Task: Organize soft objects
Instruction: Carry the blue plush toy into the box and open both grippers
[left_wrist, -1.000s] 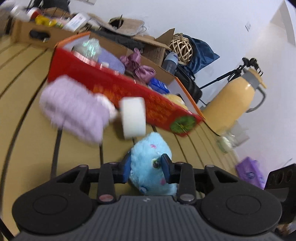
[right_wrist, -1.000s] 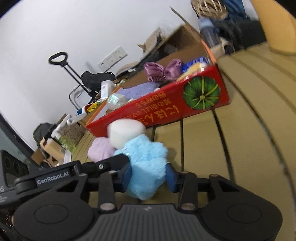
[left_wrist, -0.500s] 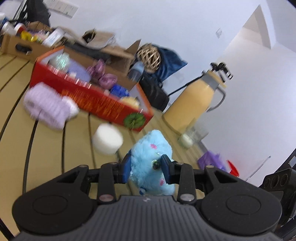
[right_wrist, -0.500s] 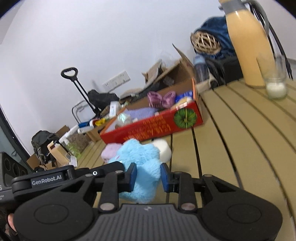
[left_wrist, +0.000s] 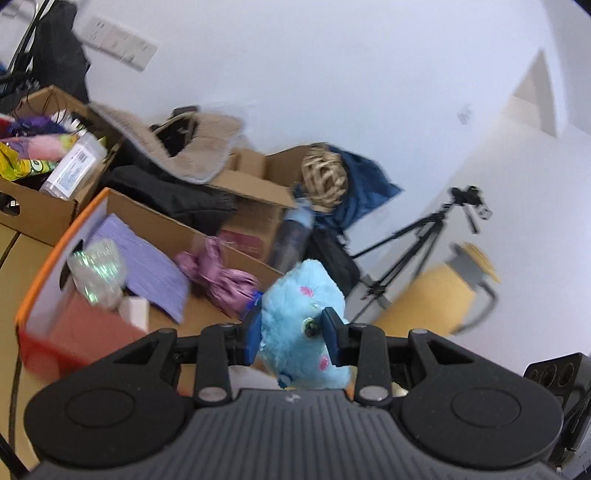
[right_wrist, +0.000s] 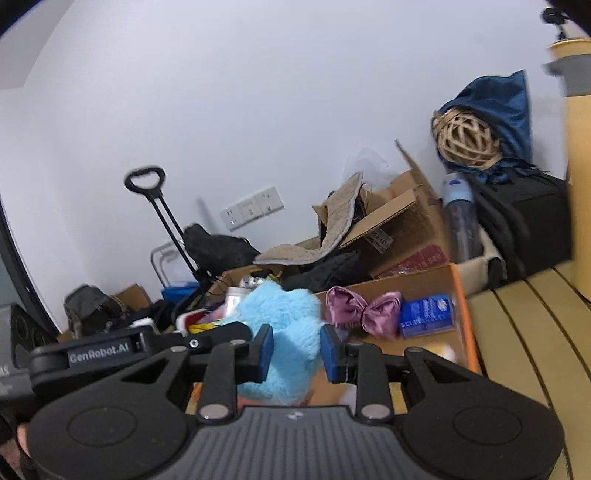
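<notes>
Both grippers clench one fluffy sky-blue plush toy with pink spots (left_wrist: 301, 325), raised above the open red and orange cardboard box (left_wrist: 55, 280). The left gripper (left_wrist: 291, 330) presses its blue-padded fingers against the toy's sides near a glittery eye. The right gripper (right_wrist: 295, 349) squeezes the same toy (right_wrist: 284, 332) from the other side.

Judging by what lies in the box, the sorting looks partly done. Already inside are a folded lilac cloth (left_wrist: 147, 254), a shiny mauve satin bow (left_wrist: 221, 277), a crinkled iridescent bundle (left_wrist: 98, 271), a small blue packet (right_wrist: 426, 310) and something pale yellow at the box's right end (right_wrist: 441, 349). The blue toy has not yet been lowered in; it seems to be the item in hand. Whether other soft things wait on the slatted tan wooden table (right_wrist: 524, 332) cannot be told, since the table in front of the box is hidden.

Beyond the box's far edge stand cluttered brown cartons (left_wrist: 255, 192) draped with a beige fleecy mat (left_wrist: 192, 147), a woven rattan ball (left_wrist: 325, 177) on dark blue fabric, a clear water bottle (right_wrist: 460, 218), a black tripod (left_wrist: 424, 240) and a tall yellow thermos jug (left_wrist: 439, 295). The bow and the blue packet lie nearest beneath the toy, so the free floor of the box there is narrow.
</notes>
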